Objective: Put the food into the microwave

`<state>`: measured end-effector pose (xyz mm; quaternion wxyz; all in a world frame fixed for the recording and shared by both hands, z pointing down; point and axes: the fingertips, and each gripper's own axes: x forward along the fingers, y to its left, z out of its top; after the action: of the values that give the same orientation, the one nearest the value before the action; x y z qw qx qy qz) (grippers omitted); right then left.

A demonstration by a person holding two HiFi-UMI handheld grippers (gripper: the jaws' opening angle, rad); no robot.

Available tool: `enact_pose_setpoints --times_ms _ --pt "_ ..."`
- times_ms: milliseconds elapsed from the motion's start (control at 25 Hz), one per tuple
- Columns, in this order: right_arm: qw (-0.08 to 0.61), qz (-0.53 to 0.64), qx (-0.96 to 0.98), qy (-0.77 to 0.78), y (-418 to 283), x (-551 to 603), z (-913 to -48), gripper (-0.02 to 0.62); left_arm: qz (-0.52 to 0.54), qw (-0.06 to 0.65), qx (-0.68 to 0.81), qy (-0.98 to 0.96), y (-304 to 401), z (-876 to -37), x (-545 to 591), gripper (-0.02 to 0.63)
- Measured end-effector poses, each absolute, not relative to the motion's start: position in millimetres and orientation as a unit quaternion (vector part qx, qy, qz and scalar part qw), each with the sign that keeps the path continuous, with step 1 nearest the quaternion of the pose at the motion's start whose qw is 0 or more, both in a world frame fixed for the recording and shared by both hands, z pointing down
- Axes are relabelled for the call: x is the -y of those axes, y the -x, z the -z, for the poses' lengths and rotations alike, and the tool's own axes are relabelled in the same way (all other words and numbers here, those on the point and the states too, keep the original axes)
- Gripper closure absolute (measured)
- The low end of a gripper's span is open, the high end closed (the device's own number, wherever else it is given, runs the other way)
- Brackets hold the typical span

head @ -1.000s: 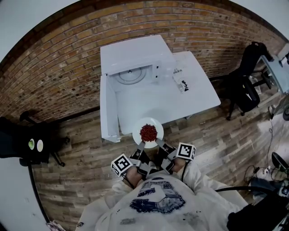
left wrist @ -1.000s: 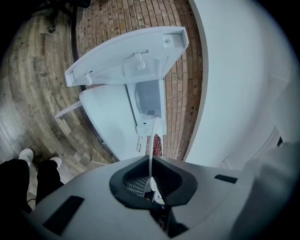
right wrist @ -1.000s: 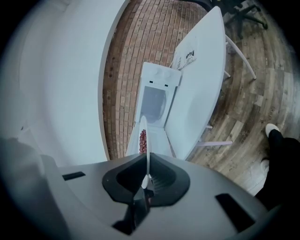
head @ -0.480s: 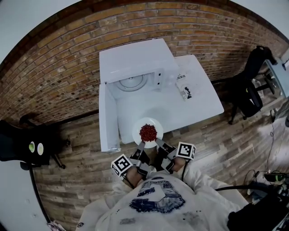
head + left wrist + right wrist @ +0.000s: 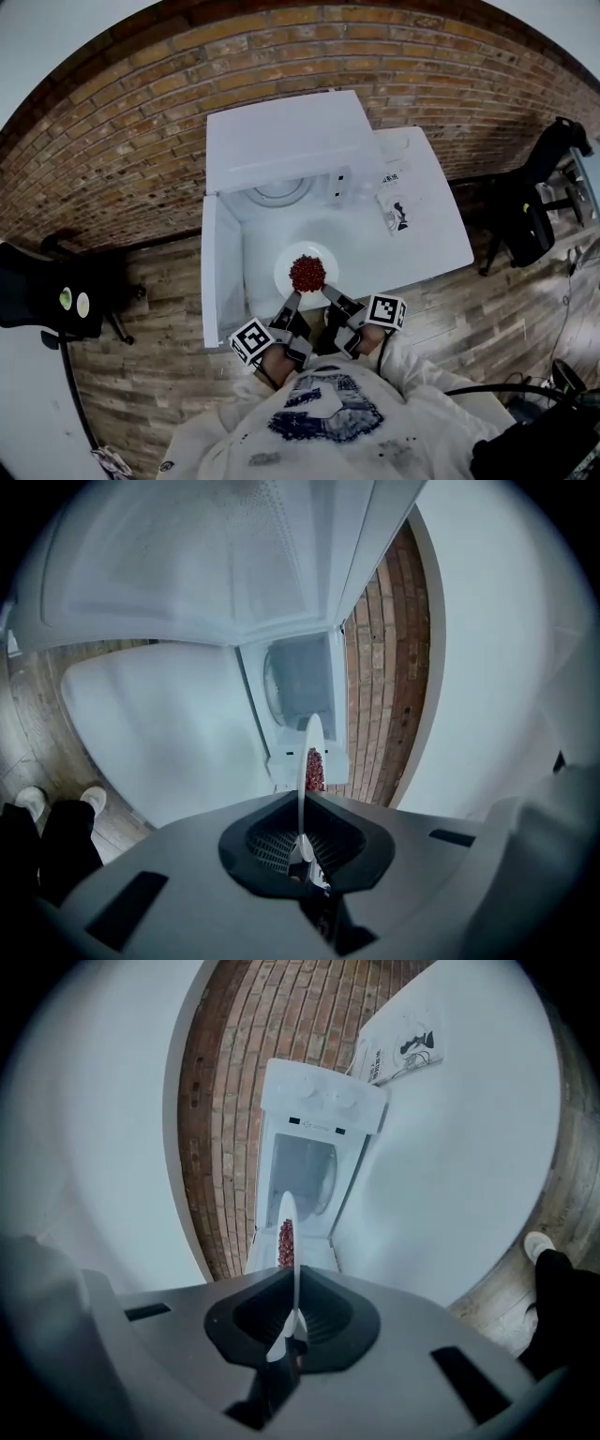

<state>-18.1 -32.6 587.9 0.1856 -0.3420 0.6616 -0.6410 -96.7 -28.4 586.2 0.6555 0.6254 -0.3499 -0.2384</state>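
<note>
While left tool [image 5: 292, 302] and right tool [image 5: 328, 295] carry the plate [image 5: 284, 263] clamped, next should come a level push into the twelve-o'clock microwave [image 5: 281, 136].

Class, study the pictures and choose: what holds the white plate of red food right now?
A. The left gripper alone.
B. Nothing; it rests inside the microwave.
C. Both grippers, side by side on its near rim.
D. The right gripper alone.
C: the left gripper and the right gripper each pinch the rim of the plate between their jaws, out in front of the open microwave.
</note>
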Motion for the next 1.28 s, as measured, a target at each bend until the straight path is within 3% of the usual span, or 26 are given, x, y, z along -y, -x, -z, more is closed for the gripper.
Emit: enact_pose_setpoints --times_ms 720,1280 --pt "0.156 0.669 -0.669 0.285 -23 129 -594 0.571 0.269 0.637 0.404 -0.599 52 -590 116 0.588" --pt "0.131 0.675 -0.673 0.273 -16 153 -607 0.571 0.265 0.631 0.438 -0.583 62 -602 135 0.588"
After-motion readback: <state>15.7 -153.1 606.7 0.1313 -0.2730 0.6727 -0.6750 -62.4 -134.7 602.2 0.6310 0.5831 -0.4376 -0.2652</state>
